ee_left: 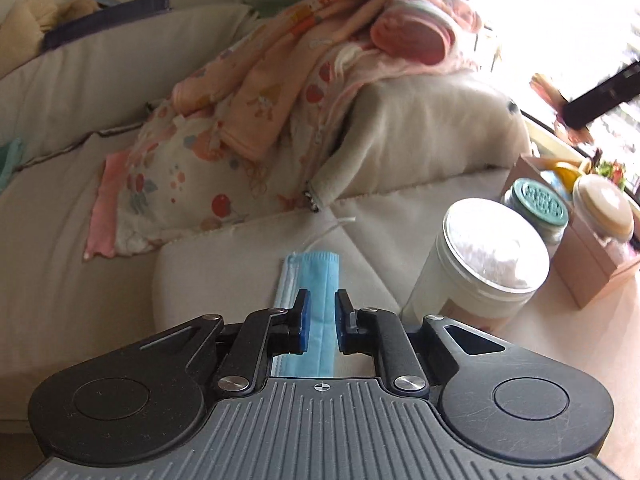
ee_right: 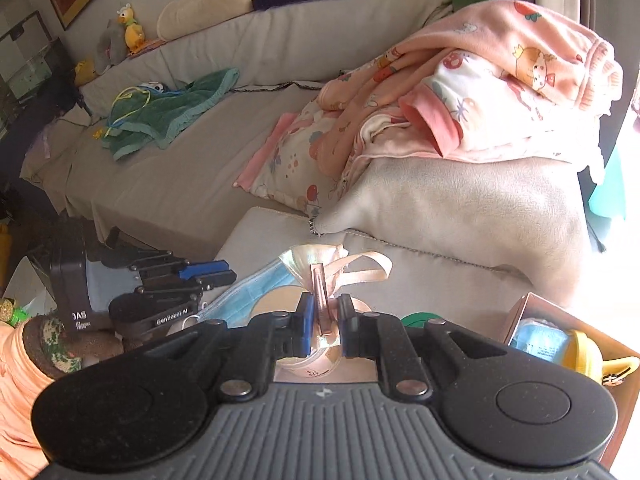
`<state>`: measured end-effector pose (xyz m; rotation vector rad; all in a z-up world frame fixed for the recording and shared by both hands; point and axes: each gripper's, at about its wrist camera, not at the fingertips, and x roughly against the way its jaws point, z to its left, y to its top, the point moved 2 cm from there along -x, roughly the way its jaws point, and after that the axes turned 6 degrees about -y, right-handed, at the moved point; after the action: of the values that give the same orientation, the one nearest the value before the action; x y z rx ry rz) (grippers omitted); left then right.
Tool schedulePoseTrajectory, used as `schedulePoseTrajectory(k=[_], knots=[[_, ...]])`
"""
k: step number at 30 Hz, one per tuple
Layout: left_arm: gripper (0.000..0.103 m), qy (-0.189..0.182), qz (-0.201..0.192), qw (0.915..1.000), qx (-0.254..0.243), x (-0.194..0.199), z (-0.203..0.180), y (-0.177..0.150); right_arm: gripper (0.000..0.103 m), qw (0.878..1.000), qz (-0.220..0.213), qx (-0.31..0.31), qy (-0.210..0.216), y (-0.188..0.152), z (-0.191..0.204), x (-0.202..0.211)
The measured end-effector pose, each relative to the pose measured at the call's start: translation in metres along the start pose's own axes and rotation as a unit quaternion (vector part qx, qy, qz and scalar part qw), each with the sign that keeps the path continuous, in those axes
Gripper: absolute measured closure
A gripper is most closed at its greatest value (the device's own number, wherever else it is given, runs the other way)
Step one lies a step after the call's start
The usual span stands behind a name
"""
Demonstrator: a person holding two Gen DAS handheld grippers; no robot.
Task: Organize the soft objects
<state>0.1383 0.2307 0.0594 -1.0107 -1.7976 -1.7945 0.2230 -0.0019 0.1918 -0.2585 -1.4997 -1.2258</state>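
The left gripper (ee_left: 320, 312) holds a folded blue face mask (ee_left: 310, 308) between its blue pads, the jaws narrowed onto the fabric. The mask runs from under the gripper toward 12 o'clock, its far end lying on the pale sofa cushion (ee_left: 224, 276), with a white ear loop trailing beyond it. A white lidded jar (ee_left: 486, 264) stands at 2 o'clock, just beside the mask, and a green-lidded jar (ee_left: 542, 204) sits behind it next to a cardboard box (ee_left: 600, 276).

The right gripper (ee_right: 322, 316) is closed on a small pink pouch (ee_right: 316, 280) tied with a ribbon (ee_right: 368, 268), which rises toward 12 o'clock above the fingertips. From this view the left gripper (ee_right: 208, 280) appears at 9 o'clock, with the face mask (ee_right: 248, 296) stretching between the two tools. A heap of pink children's clothes (ee_right: 480, 92) rests on a grey cushion (ee_right: 472, 208) at 1 o'clock; a green towel (ee_right: 168, 116) lies well apart at 11 o'clock.
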Motion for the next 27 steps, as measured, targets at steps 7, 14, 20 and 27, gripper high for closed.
schedulePoseTrajectory(k=[7, 14, 20, 27], knots=[[0.080, 0.051, 0.041, 0.9955, -0.069, -0.040, -0.012, -0.028, 0.091, 0.995, 0.082, -0.049, -0.043, 0.021, -0.018, -0.120], [0.083, 0.012, 0.045, 0.9987, -0.018, -0.041, 0.003, -0.020, 0.090, 0.985, 0.149, -0.071, -0.048, 0.013, -0.028, -0.186], [0.053, -0.028, 0.031, 0.9991, -0.003, -0.033, 0.012, -0.020, 0.089, 0.982, 0.167, -0.076, -0.042, 0.008, -0.030, -0.198], [0.050, 0.044, 0.044, 0.9977, -0.028, -0.044, 0.025, -0.017, 0.079, 0.980, 0.179, -0.070, -0.052, 0.005, -0.032, -0.201]])
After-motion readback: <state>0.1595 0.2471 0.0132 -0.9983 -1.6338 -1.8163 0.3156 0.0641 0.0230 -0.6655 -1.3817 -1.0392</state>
